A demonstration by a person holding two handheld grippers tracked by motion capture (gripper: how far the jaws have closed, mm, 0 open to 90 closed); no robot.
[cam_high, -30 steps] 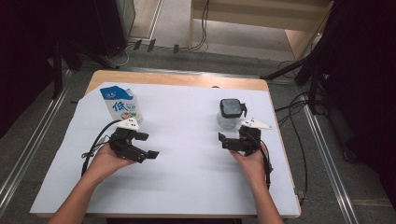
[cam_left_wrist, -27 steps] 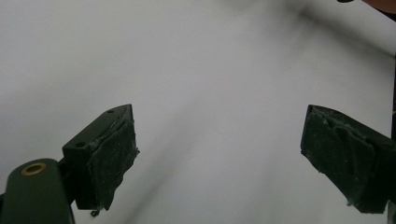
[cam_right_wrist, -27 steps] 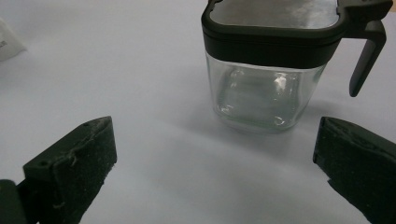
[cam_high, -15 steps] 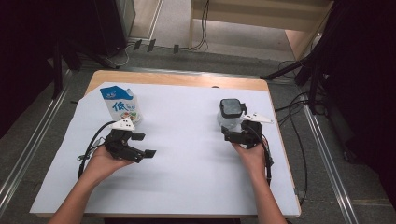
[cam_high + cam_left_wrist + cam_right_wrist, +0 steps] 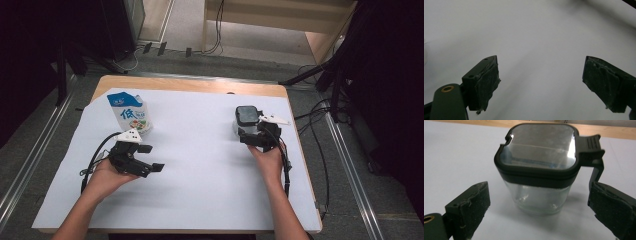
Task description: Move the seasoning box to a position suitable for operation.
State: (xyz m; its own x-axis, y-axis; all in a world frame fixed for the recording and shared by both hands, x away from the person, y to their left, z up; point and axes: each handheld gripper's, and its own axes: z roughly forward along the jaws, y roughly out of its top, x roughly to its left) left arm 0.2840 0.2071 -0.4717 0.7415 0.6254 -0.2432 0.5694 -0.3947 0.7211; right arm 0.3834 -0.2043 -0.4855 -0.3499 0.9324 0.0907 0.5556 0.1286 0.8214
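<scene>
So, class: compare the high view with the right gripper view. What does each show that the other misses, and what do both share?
High view alone: the milk carton, the left gripper and both of the person's hands. Right gripper view alone: close detail of the jar, its clear glass wall, the black lid with a side latch, and the worn pads on the right gripper, whose jaws stand open on either side of the jar, apart from it. Both share the jar, the right gripper and the white sheet.

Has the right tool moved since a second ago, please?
Yes. The right tool has moved forward, away from the person, closing on the lidded glass jar, which stands unmoved; its jaws are open either side.
</scene>
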